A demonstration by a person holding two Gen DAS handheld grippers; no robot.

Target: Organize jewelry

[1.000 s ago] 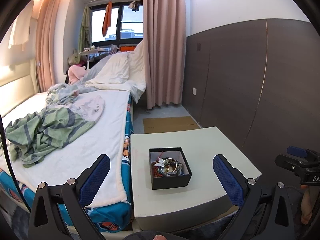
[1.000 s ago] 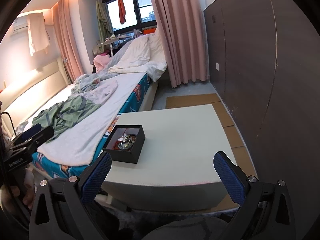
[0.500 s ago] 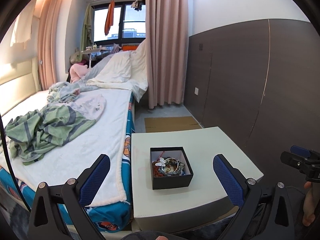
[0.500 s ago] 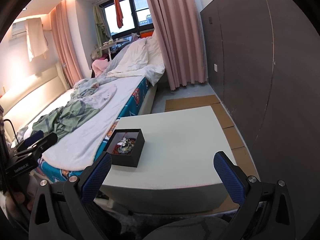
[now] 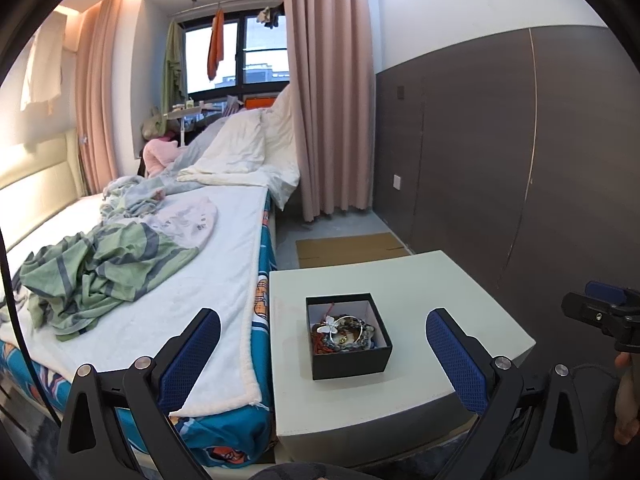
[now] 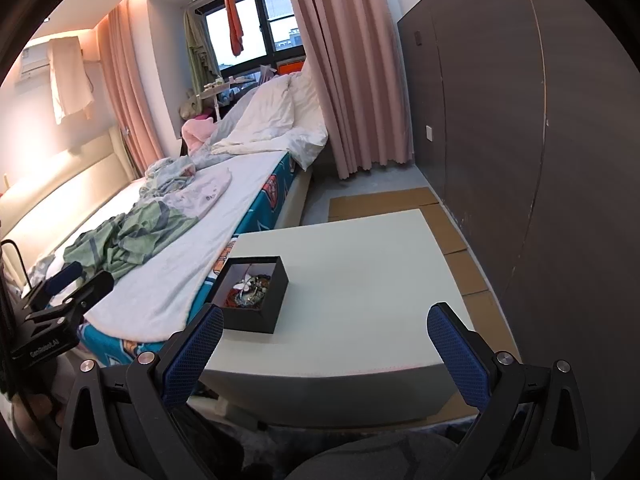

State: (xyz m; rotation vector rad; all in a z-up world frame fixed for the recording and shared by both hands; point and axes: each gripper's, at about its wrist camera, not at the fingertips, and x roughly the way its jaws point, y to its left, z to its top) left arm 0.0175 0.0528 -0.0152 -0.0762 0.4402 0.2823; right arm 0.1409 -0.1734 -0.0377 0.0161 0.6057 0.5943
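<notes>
A small black box (image 5: 352, 356) with a white lining stands open on a pale square table (image 5: 440, 292). It holds a heap of jewelry (image 5: 342, 330): a silver butterfly piece, a silver bangle, red and dark beads. The box also shows in the right wrist view (image 6: 264, 312) near the table's left edge (image 6: 352, 264). My left gripper (image 5: 322, 338) is open and empty, held short of the table with the box between its fingers in view. My right gripper (image 6: 324, 336) is open and empty, back from the table's near edge.
A bed (image 5: 168, 276) with a white blanket and a green striped cloth (image 5: 100, 268) runs along the table's left side. A dark wall panel (image 5: 520, 160) stands on the right. Flattened cardboard (image 6: 440, 216) lies on the floor behind and beside the table.
Both grippers have drifted slightly toward the table; the box looks a little nearer in each view. Both stay open and empty. The box has not moved.
</notes>
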